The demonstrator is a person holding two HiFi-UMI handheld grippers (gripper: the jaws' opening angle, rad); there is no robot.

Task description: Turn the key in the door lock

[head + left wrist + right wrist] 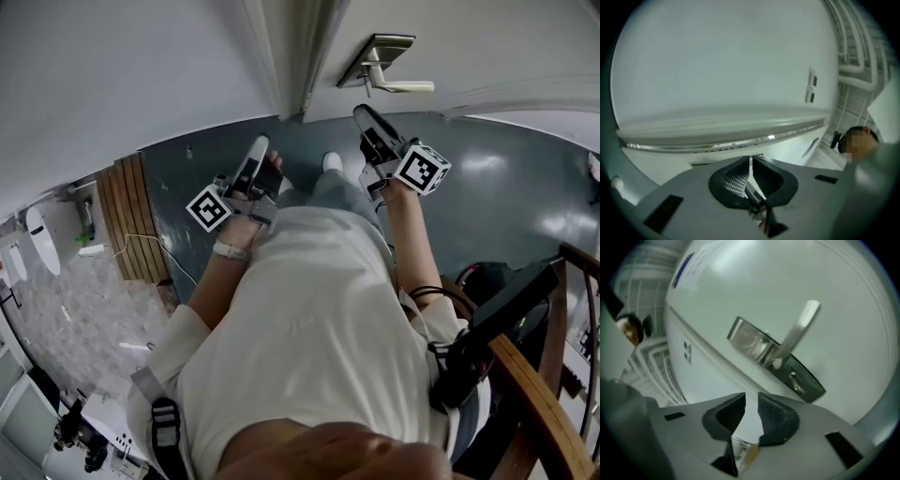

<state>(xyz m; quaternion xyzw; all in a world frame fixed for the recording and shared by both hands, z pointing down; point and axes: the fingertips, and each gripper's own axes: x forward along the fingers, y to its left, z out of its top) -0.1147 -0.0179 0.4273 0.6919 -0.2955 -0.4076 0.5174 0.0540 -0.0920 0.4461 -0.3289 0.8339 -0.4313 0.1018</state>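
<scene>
Key (795, 379), small silver metal one seated in the dark steel lock plate (812, 384) beside the silver lever handle (799, 329) on the white door (843, 296), looks light, stiff, slippery, so pinch its flat head; right tongs (751, 401) parted, empty, short of it; left tongs (750, 161) clenched on nothing.

The handle (386, 67) is at top centre of the head view, on the door (516, 47). The right tool (362, 114) is just below it, and the left tool (260, 145) is further left and lower. In the right gripper view, the key (796, 381) sits in the plate (745, 337), lower right of the handle.
</scene>
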